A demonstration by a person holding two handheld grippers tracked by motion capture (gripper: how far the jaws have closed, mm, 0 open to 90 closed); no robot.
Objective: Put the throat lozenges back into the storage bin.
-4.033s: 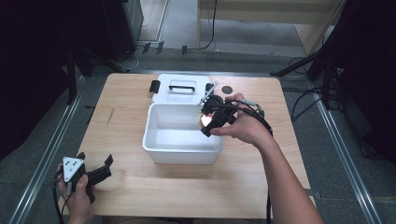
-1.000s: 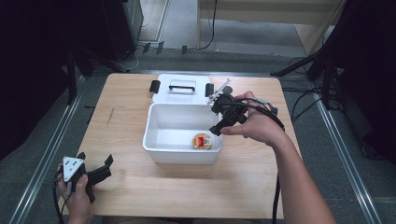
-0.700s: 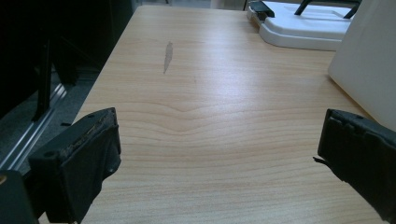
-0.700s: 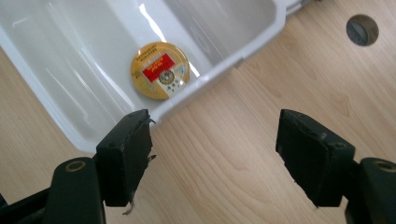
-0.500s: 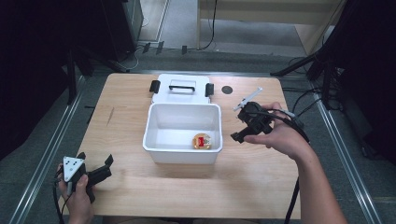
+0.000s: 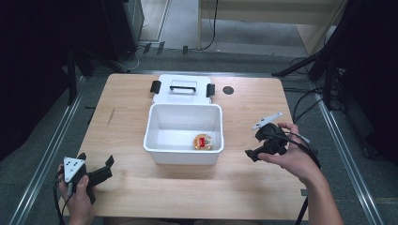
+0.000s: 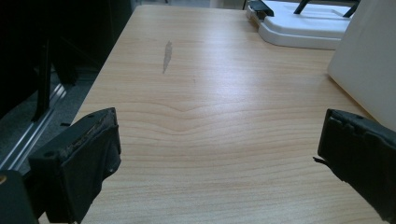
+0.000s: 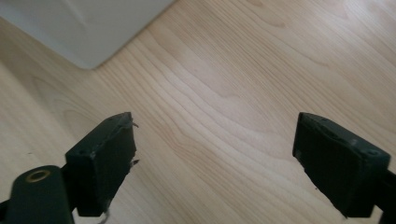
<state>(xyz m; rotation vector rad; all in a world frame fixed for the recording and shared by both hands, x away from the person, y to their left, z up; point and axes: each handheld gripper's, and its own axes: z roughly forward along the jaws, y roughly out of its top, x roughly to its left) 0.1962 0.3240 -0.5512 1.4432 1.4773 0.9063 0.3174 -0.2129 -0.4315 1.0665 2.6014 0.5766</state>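
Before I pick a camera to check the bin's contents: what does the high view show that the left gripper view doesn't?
High view: the small round red-and-yellow item inside the white bin, plus the right gripper. Left gripper view: a grey scuff on the tabletop, seen close between its open jaws. Both: the wooden table, the bin's outer wall and the white lid.

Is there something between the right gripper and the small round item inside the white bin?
Yes. The white bin has its right wall standing between the right gripper and the small round item; the bin is open on top.
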